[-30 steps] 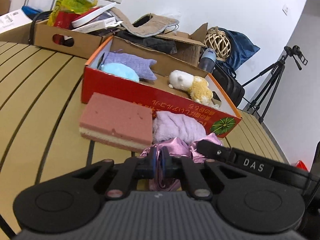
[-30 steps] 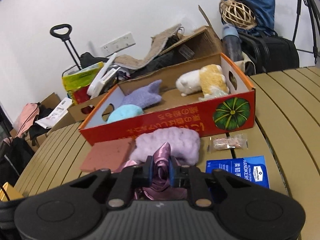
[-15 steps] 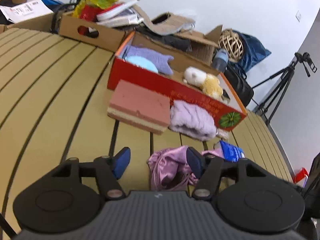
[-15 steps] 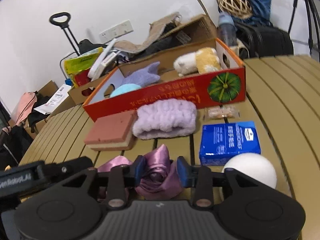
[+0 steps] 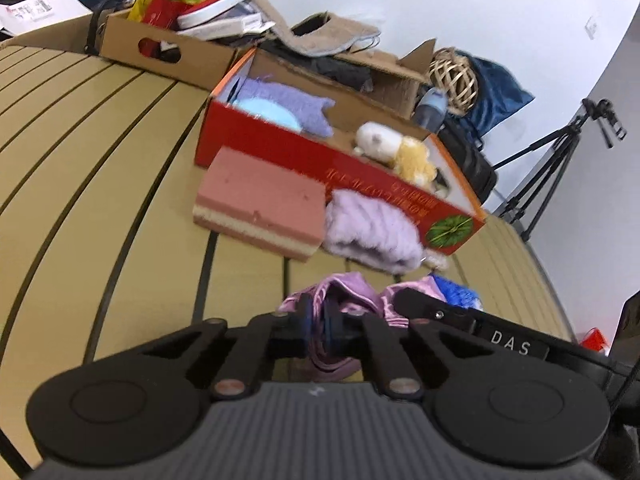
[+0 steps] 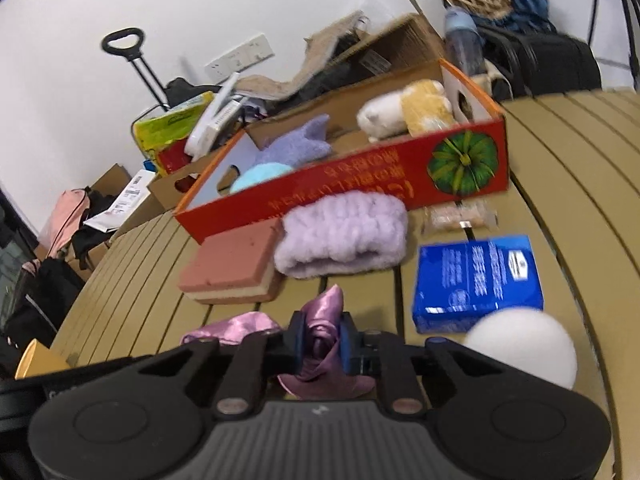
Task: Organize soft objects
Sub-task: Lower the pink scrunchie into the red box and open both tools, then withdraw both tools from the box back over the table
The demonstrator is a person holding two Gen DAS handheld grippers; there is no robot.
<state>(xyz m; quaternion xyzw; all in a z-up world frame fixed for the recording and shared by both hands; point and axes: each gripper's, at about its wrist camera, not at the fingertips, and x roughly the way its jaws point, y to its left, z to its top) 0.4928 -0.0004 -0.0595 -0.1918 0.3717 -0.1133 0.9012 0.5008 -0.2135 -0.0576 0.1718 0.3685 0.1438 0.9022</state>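
Note:
A shiny pink satin cloth (image 5: pixel 352 292) lies bunched at the near edge of the slatted table. My left gripper (image 5: pixel 318 320) is shut on one fold of it. My right gripper (image 6: pixel 320 340) is shut on another fold of the same cloth (image 6: pixel 324 312). Beyond it lie a pink sponge block (image 5: pixel 260 204) and a fluffy lilac headband (image 5: pixel 372 232), against a red cardboard box (image 5: pixel 280 148). The box holds a purple plush, a light blue ball (image 6: pixel 260 174) and a white and yellow plush (image 6: pixel 404 112).
A blue tissue pack (image 6: pixel 476 276), a white foam ball (image 6: pixel 520 348) and a small snack packet (image 6: pixel 460 216) lie to the right. Cluttered cardboard boxes (image 5: pixel 168 48) stand behind the red box. A tripod (image 5: pixel 560 152) stands off the table, right.
Half a second ago both grippers were open around the satin cloth. Both have now shut on it again, and the views have moved closer to the box.

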